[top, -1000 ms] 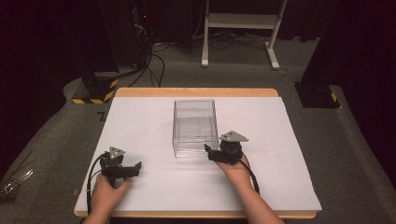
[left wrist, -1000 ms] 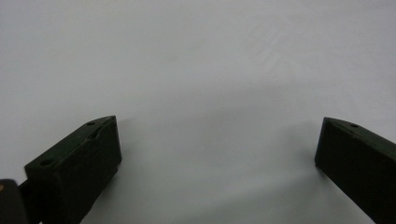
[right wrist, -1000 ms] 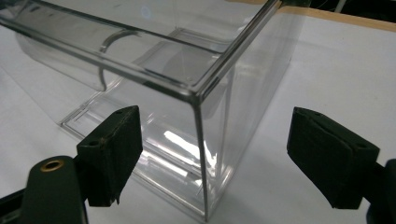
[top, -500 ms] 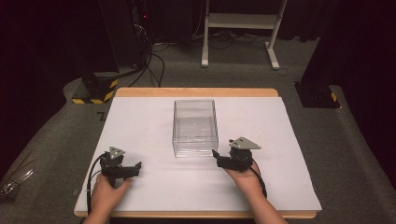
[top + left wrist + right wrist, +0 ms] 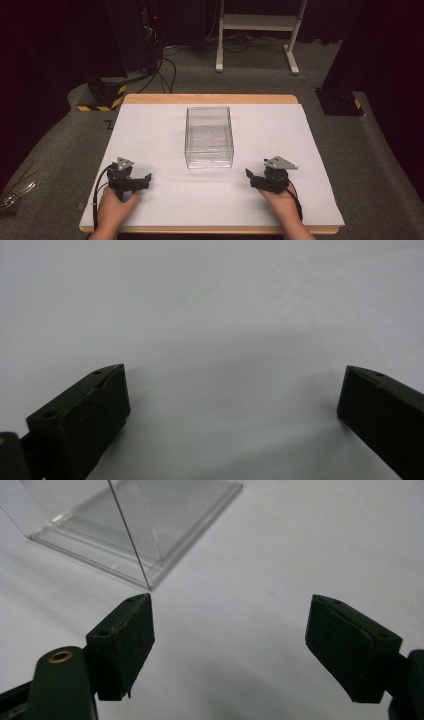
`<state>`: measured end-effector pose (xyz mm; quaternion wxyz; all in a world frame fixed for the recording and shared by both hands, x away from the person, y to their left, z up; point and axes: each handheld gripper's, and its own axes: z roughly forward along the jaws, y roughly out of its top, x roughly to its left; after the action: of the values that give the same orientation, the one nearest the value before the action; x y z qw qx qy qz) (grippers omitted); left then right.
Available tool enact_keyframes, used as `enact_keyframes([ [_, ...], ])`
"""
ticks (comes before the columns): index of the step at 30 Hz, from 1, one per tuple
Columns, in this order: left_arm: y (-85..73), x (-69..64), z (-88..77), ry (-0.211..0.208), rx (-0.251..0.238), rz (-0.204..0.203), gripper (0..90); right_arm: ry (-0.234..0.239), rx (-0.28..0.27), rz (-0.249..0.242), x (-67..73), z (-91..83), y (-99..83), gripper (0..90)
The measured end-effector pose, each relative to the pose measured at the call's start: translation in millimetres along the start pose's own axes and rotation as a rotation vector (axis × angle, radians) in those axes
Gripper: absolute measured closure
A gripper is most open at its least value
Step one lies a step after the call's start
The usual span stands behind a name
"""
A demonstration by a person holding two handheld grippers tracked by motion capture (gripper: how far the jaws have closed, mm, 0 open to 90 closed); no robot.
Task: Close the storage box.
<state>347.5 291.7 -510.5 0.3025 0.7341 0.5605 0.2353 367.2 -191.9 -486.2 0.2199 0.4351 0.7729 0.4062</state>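
— Where is the clear, rectangular plastic box (image 5: 209, 136) being seen?

— It is being shown upright near the middle of the white sheet (image 5: 165, 125) that is covering the wooden table (image 5: 210, 98), with its open top facing up. Nothing is being seen inside it. In the right gripper view, one lower corner of the box (image 5: 145, 535) is being shown just beyond the tip of the jaw at the left of that view, apart from it.

— How is the black right gripper (image 5: 256, 179) being held?

— It is being held released, low over the sheet, near the box's near right corner but not touching it. In its own view, the right gripper (image 5: 227, 640) is being shown with its jaws spread wide and only bare sheet between them.

— And the black left gripper (image 5: 140, 181)?

— It is being held released too, at the near left of the sheet, well apart from the box. In the left gripper view, the left gripper (image 5: 232, 400) is being shown with its jaws wide apart over plain white sheet, with nothing being gripped.

— Are the hands being seen?

— Each gripper is being grasped by a hand coming in from the near edge of the table.
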Motion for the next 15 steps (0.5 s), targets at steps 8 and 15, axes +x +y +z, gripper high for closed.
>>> enact_keyframes([
  [8, -0.1, -0.2, -0.1, 0.001, 0.0, 0.0, 0.6, -0.028, 0.054, -0.012, -13.0, -7.2, -21.3, 20.2],
  [15, -0.1, -0.2, -0.3, 0.005, 0.0, 0.006, 0.8, -0.029, 0.064, -0.061, -9.0, -6.6, -22.6, 22.7],
])
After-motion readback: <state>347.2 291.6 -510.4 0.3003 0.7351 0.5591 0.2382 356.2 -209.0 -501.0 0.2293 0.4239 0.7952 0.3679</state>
